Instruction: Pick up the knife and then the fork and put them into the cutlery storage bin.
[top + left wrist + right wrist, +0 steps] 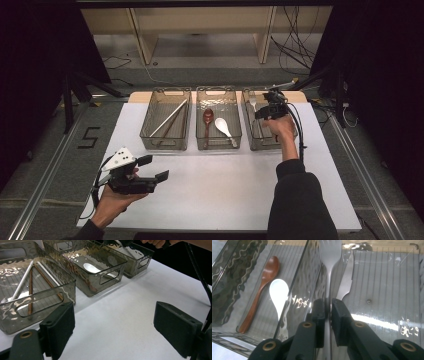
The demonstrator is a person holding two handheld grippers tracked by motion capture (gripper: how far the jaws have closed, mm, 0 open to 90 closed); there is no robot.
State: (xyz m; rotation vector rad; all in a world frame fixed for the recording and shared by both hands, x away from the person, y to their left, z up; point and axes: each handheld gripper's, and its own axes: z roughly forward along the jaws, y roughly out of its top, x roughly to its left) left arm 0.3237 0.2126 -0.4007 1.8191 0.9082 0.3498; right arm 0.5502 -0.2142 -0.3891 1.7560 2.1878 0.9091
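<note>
My right gripper [261, 113] reaches down into the right-hand clear bin [264, 147]. In the right gripper view its jaws [327, 306] stand nearly together, shut on the handle of a metal fork [329, 255]; the fork's tines point away from me. A serrated knife [345, 280] lies just right of the fork on the bin's floor. My left gripper [155, 168] hovers low over the front left of the white table [225, 190], lying on its side. Its jaws [113, 322] are wide open with nothing between them.
Three clear bins stand in a row at the table's far side. The left bin [165, 148] holds chopsticks [170, 117]. The middle bin [218, 147] holds a brown wooden spoon [208, 117] and a white spoon [223, 127]. A cable [299, 130] trails from the right gripper.
</note>
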